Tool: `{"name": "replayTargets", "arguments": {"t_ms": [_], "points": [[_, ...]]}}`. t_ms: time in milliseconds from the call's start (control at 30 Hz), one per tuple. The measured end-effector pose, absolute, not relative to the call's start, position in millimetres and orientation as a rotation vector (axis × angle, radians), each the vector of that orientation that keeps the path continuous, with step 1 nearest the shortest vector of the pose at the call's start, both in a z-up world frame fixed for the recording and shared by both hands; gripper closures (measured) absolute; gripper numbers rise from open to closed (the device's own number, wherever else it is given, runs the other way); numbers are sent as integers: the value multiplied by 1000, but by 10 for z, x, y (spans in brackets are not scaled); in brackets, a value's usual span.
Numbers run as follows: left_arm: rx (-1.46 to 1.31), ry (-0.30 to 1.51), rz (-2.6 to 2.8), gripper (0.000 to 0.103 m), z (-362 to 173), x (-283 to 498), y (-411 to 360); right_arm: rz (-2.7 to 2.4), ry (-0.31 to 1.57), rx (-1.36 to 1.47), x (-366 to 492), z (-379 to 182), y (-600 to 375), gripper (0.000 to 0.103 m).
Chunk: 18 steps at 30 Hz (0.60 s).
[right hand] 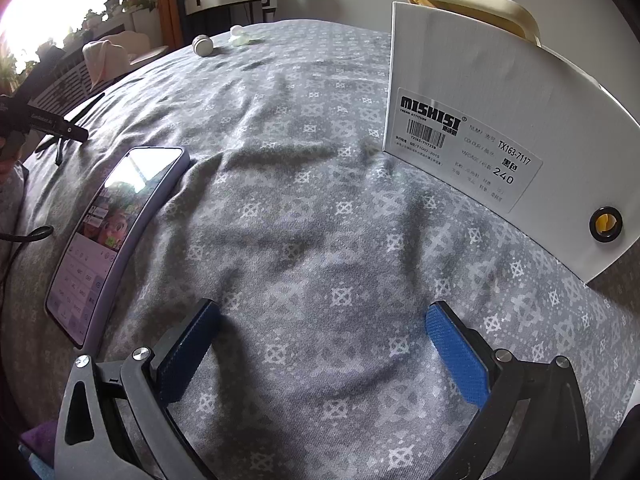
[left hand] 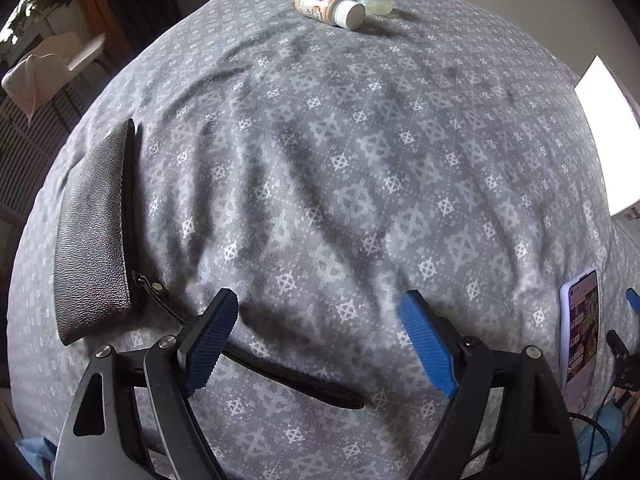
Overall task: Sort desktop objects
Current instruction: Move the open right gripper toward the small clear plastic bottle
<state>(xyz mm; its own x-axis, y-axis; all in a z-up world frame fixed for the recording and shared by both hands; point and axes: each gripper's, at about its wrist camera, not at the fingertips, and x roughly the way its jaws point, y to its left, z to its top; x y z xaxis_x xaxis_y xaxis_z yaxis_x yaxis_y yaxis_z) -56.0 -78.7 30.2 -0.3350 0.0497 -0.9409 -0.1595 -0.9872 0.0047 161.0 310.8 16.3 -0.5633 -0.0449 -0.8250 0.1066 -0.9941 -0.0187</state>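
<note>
Grey cloth [left hand: 340,168] covers the tabletop. Both jaws are spread wide and nothing is held. The black pouch [left hand: 96,236], near left, should be gripped across its thin edge, then carried to the white box [right hand: 492,120] at the right.

White box [right hand: 500,120], fwd-right of the right hand-held gripper [right hand: 320,344]: fine label print too small to read; contents hidden except a cream phone case [right hand: 472,4] poking over the top. Phone [left hand: 580,336], right of the left hand-held gripper [left hand: 320,336]: screen text too blurred to read. Pouch strap [left hand: 292,376] partly hidden behind left finger [left hand: 210,340].
</note>
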Motion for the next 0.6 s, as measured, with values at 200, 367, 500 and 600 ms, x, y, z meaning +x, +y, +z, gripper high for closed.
{"name": "replayTargets", "arguments": {"t_ms": [200, 367, 500, 600], "points": [[-1651, 221, 2608, 19, 466, -738, -810, -2702, 106, 1423, 1604, 160, 3098, 0], [-1607, 310, 2671, 14, 439, -974, -831, -2701, 109, 1427, 1604, 161, 3101, 0], [-1618, 354, 2683, 14, 289, -991, -927, -2688, 131, 1463, 1568, 182, 3070, 0], [-1638, 296, 2686, 13, 230, -1005, -1088, -2658, 190, 1560, 1494, 266, 3007, 0]]}}
